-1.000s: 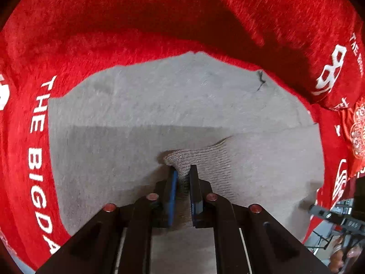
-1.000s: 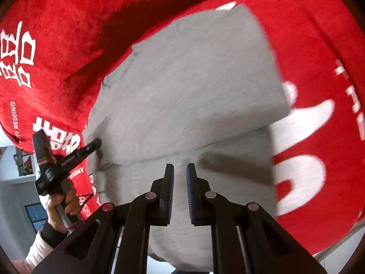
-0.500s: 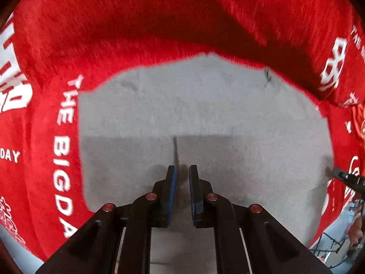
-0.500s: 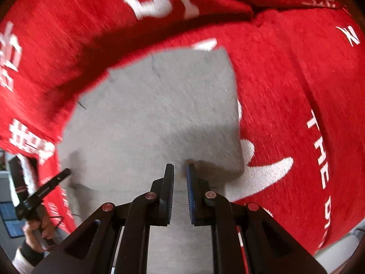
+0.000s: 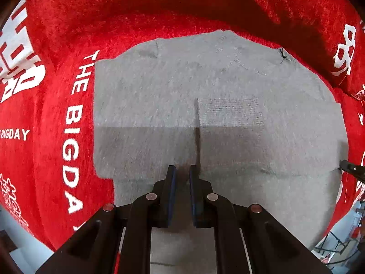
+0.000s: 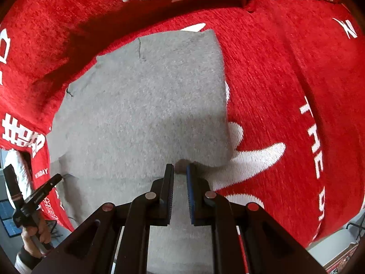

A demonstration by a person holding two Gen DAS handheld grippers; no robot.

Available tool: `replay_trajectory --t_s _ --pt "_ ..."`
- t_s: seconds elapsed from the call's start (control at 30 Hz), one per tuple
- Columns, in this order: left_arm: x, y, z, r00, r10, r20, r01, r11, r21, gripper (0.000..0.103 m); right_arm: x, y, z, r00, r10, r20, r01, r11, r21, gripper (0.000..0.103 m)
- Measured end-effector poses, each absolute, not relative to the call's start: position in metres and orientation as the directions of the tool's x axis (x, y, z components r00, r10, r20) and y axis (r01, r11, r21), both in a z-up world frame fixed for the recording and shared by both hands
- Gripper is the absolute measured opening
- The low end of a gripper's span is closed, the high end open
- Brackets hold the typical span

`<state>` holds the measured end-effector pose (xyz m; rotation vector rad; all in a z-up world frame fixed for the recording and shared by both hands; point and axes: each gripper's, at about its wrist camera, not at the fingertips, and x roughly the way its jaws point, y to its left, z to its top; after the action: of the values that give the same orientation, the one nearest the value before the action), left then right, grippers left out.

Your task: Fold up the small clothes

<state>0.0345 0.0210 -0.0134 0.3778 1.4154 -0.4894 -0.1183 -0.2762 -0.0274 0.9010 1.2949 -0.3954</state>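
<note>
A small grey knitted garment [image 5: 216, 96] lies flat on a red cloth [image 5: 57, 91] with white lettering. It also shows in the right wrist view [image 6: 148, 105]. A ribbed cuff [image 5: 230, 111] lies folded on its middle. My left gripper [image 5: 181, 171] hovers over the garment's near part, its jaws a narrow gap apart with nothing between them. My right gripper [image 6: 179, 171] is over the garment's right near corner, jaws a narrow gap apart with nothing between them. The left gripper [image 6: 51, 182] also shows at the left edge of the right wrist view, held by a hand.
The red cloth rises in a padded fold [image 5: 182, 6] behind the garment. Its edge drops to a floor with a metal rack [image 5: 337, 244] at the right. A grey floor and a box [image 6: 337, 255] show at the lower right of the right wrist view.
The left gripper let go of the ribbed cuff and pulled back; the cuff now lies flat on the garment. The right gripper moved to the garment's right near corner.
</note>
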Motion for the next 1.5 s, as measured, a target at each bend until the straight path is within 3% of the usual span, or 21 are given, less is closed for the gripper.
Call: replay_trajectory --t_s 0.53,0.63,0.7,0.83,0.87,0.93,0.97,1.17,1.43,1.5 --pt "0.015 0.016 0.014 0.072 -0.053 -0.996 0.511 0.859 -0.009 0.012 -0.118 -0.260 -0.017 0.246 0.286 -0.926 0.702 0.607 0.374 0.023" --pt "0.011 0.013 0.015 0.065 -0.032 -0.997 0.509 0.861 0.006 0.012 -0.117 -0.254 -0.017 0.245 0.310 -0.919 0.694 0.605 0.389 0.032" --pt "0.006 0.014 0.016 0.065 -0.026 -0.998 0.501 0.865 0.010 0.012 -0.118 -0.251 -0.016 0.244 0.321 -0.915 0.687 0.609 0.397 0.045" --pt "-0.004 0.018 0.017 0.066 -0.016 -0.998 0.476 0.879 0.018 0.012 -0.122 -0.245 -0.017 0.239 0.345 -0.908 0.668 0.620 0.411 0.049" --pt "-0.007 0.020 0.015 0.067 -0.002 -0.998 0.463 0.886 0.029 0.014 -0.123 -0.244 -0.018 0.237 0.351 -0.906 0.666 0.620 0.414 0.050" --pt "-0.011 0.023 0.012 0.055 0.012 -0.998 0.442 0.896 0.035 0.078 -0.126 -0.241 -0.020 0.231 0.364 -0.902 0.662 0.621 0.420 0.053" --pt "-0.014 0.026 0.011 0.055 0.022 -0.998 0.425 0.904 0.043 0.101 -0.127 -0.240 -0.021 0.228 0.370 -0.901 0.660 0.622 0.422 0.054" --pt "-0.034 0.030 0.022 0.097 0.043 -0.994 0.424 0.902 0.080 0.101 -0.136 -0.233 -0.025 0.215 0.392 -0.895 0.638 0.637 0.432 0.063" --pt "-0.048 0.050 0.021 0.069 0.033 -0.997 0.382 0.922 0.057 0.101 -0.150 -0.226 -0.023 0.229 0.380 -0.896 0.629 0.645 0.434 0.066" --pt "-0.052 0.056 0.017 0.039 0.010 -0.999 0.386 0.922 0.024 0.101 -0.153 -0.223 -0.023 0.242 0.385 -0.891 0.621 0.644 0.447 0.089"
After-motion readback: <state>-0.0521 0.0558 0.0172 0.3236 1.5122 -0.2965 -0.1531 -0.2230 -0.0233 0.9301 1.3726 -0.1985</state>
